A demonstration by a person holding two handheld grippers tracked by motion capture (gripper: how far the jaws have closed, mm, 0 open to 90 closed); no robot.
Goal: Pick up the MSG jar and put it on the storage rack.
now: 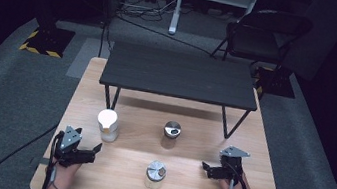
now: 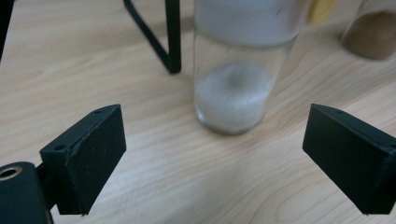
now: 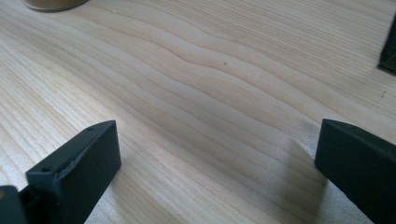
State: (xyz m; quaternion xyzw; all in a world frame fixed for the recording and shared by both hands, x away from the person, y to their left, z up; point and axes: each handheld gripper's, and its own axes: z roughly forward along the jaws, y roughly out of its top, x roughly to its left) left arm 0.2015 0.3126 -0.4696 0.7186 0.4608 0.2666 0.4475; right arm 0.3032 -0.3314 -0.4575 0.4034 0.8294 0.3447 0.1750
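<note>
No legible text, label, brand name or number appears on any surface. The only sign-like markings are the yellow-and-black diagonal hazard stripes edging the black square floor plate [image 1: 47, 40] at the left of the grey carpet, and the same striping on the black floor plate [image 1: 273, 81] at the right, beside the black folding chair. The glass jars on the light wooden table carry no readable print
</note>
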